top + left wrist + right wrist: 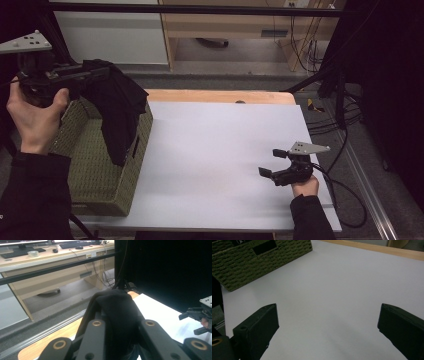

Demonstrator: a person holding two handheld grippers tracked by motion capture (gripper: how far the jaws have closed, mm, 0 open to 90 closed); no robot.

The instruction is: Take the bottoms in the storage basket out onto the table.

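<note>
Lifting a black garment (pixel 119 112) out of the woven basket (pixel 95 172) looks like the step in hand, judged from the high view. Left gripper (pixel 102 71) is raised above the basket's far end, jaws clamped on the top of the cloth; the rest hangs down inside and against the basket's right wall. Right gripper (pixel 272 162) sits low over the white table (pixel 210 150), well apart from the basket, jaws spread with nothing between them.

Left gripper view: the garment (pixel 117 315) is bunched between the two black jaws and drapes over them, hiding the pads. Grip appears firm on a thick fold. The right gripper (pixel 192 321) shows farther off at the right edge, over the white surface.

Right gripper view: both jaws stand wide apart over bare table (pixel 332 290); the basket (pixel 262 258) lies at upper left.

Notes on doing it well: the hem is likely still inside the basket, so lift straight up until it clears the rim before carrying sideways, or the cloth may drag the light basket along. Keep the pinch closed on the fold. The right gripper could steady the basket wall or take a second corner once the cloth reaches the table.
</note>
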